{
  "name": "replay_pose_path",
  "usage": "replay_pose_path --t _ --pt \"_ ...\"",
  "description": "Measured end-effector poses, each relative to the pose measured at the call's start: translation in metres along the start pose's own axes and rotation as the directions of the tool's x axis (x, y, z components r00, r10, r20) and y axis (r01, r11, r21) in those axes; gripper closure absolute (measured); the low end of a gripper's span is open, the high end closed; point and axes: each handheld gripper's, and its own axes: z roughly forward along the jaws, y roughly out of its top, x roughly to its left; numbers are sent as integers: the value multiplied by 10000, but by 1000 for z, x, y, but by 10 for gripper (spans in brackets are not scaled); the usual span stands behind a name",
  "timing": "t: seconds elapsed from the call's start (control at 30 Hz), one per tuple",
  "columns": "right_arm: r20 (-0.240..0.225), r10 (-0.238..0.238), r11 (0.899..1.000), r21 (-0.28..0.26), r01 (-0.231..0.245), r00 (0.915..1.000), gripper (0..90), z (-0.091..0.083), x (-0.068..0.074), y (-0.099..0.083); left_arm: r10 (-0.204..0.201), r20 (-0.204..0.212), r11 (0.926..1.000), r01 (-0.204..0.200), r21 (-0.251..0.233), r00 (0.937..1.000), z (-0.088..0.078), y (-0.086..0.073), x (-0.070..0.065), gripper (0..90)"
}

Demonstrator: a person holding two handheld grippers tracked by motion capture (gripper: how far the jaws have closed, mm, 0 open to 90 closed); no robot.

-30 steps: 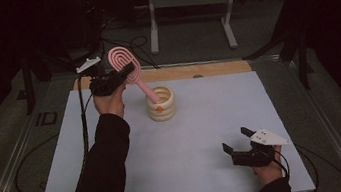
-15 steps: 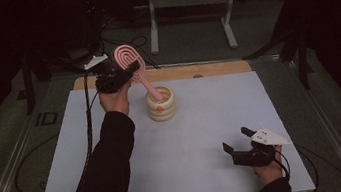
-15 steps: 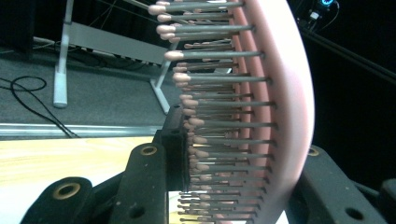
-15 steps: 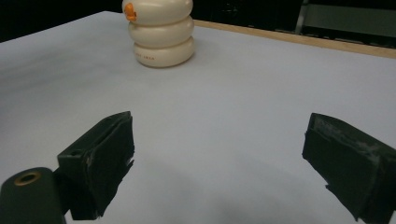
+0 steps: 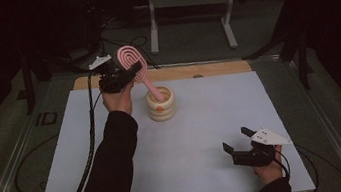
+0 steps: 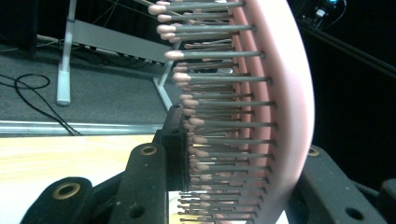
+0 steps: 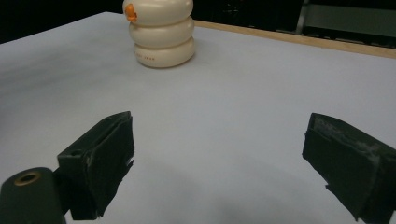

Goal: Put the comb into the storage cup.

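- The cream holder (image 7: 160,32), built of three stacked rings, carries small dark print on its bottom ring, seen in the right gripper view; the letters are too small to read.
- The same holder has an orange mark (image 7: 131,12) on its top ring; it is a spot of colour, not a legible sign. In the high view the mark sits on the holder's front (image 5: 160,109).
- A dark plate (image 5: 46,118) lies on the floor left of the table (image 5: 202,122), with pale marks resembling "ID"; the reading is uncertain.
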Motion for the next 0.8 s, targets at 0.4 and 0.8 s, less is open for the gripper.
replay_pose_path --t 0.4,0.8 --pt "-15 23 10000 -15 -23 10000 91 0 0 0 94 -49 9999 -94 57 9999 4 -3 -2 643" --pt "-15 2 10000 -39 -2 10000 91 0 1 0 145 -42 9999 -145 58 9999 7 -7 -4 643"
